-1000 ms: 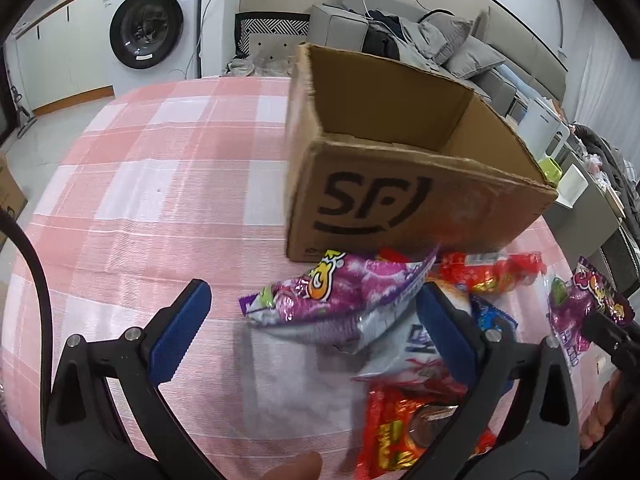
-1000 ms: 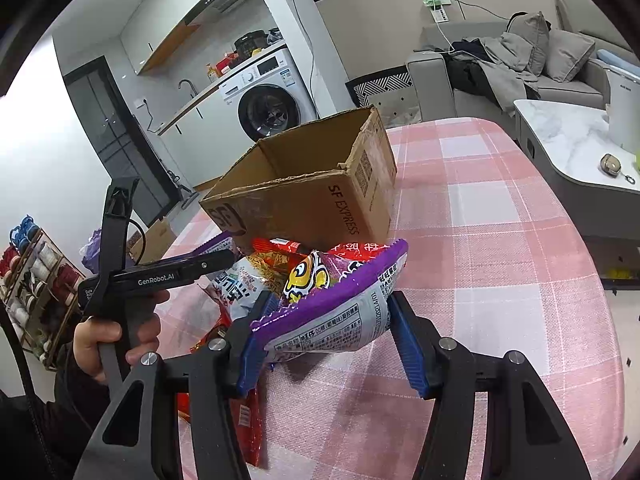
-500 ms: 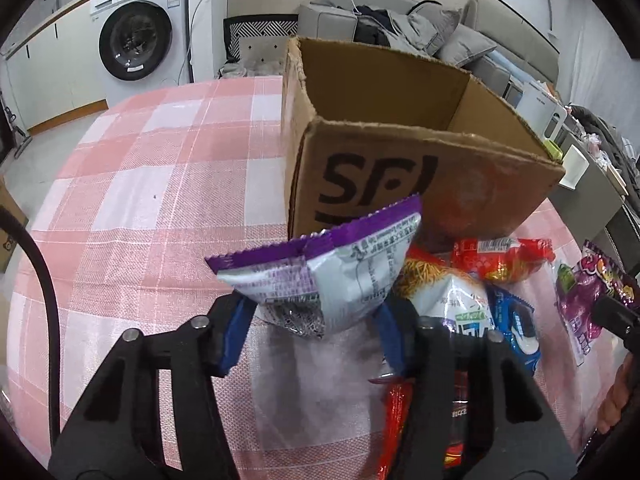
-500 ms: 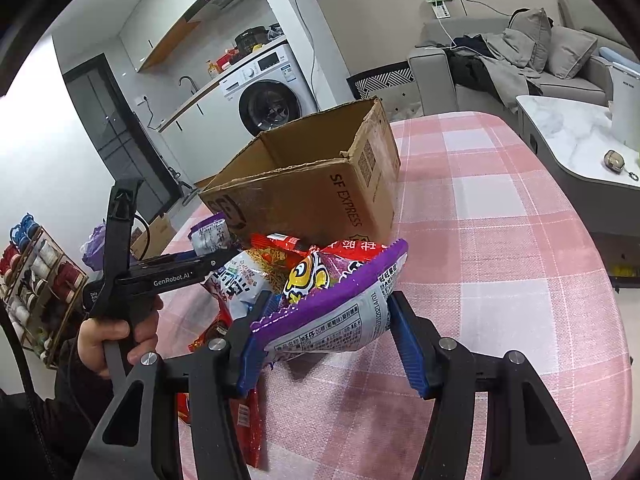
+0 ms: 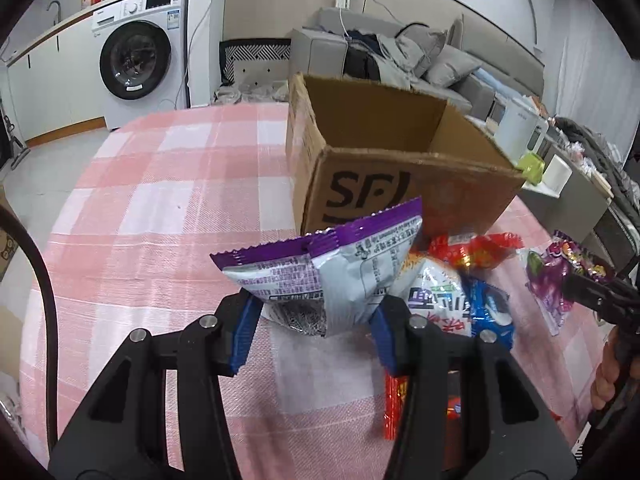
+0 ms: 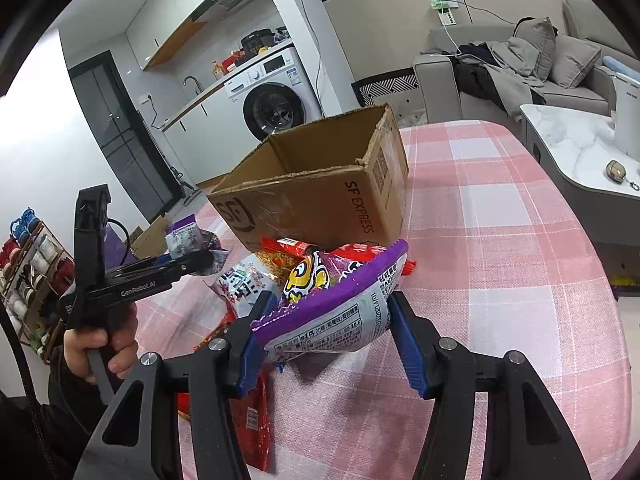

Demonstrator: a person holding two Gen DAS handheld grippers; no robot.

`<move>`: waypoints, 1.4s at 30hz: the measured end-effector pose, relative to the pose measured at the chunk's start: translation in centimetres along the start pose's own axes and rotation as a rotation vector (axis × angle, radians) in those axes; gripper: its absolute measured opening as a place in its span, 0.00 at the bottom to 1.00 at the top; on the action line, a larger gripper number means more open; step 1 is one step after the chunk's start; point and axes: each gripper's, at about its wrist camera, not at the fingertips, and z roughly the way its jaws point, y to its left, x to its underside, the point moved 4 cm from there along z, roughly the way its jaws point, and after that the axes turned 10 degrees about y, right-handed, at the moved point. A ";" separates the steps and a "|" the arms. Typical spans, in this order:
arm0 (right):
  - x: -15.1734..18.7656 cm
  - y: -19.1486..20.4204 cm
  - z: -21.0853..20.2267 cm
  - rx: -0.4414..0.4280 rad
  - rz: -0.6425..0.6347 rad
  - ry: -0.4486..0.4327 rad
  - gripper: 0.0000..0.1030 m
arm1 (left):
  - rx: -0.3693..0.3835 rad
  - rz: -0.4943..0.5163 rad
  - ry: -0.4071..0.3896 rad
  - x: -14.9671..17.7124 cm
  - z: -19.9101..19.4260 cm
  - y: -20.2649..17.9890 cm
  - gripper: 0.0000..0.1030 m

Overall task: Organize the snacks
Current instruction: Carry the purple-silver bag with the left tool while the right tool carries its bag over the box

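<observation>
An open brown SF cardboard box [image 5: 404, 184] stands on the pink checked tablecloth; it also shows in the right wrist view [image 6: 320, 196]. My left gripper [image 5: 316, 320] is shut on a purple-and-silver snack bag [image 5: 332, 272] and holds it above the table, in front of the box. My right gripper [image 6: 332, 344] is shut on a second purple snack bag [image 6: 340, 312], also lifted. A pile of snack packets [image 5: 452, 280] lies at the box's near side. In the right wrist view the left gripper [image 6: 192, 260] with its bag shows at the left.
Red packets [image 6: 248, 420] lie on the cloth near my right gripper. A washing machine [image 5: 140, 68] and sofa [image 5: 400, 56] stand beyond the table. A white side table [image 6: 580, 148] with a kettle is at the right, past the table edge.
My left gripper closed on the purple bag lying on the pile and lifted it up, towards the box. My right gripper kept its bag and barely moved.
</observation>
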 end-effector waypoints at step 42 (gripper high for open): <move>-8.3 3.8 -3.2 -0.024 -0.083 -0.171 0.56 | 0.063 0.076 -0.162 -7.4 -9.0 -6.0 0.45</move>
